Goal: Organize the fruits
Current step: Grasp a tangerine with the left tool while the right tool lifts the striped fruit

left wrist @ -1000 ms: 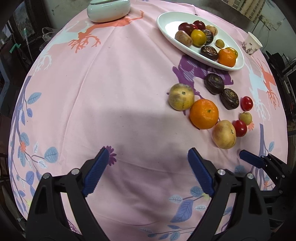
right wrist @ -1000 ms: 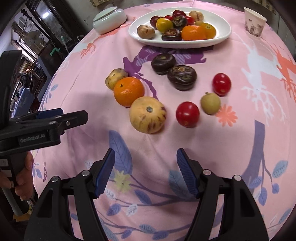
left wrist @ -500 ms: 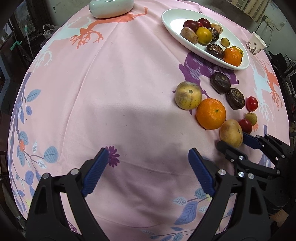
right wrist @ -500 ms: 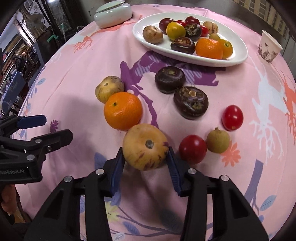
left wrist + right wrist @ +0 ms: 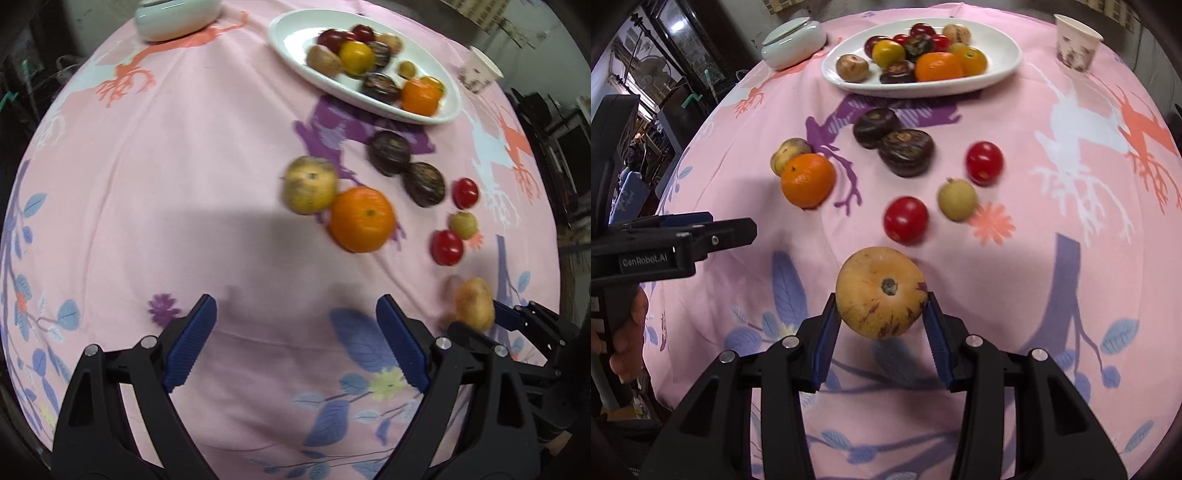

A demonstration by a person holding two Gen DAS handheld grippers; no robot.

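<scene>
pink cloth (image 5: 184, 184) bare under wide-open left tool (image 5: 291, 343); right tool (image 5: 881, 325) grips striped fruit (image 5: 881, 291).

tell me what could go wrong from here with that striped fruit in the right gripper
1. The right gripper has just closed on the round striped fruit, pinching only its lower sides; it might roll out on the way to the white plate.
2. The plate is already crowded near the middle, so a drop there could knock a plated orange loose.
3. The carry path passes over the loose red tomatoes and dark fruits; a low pass may scatter them.
</scene>
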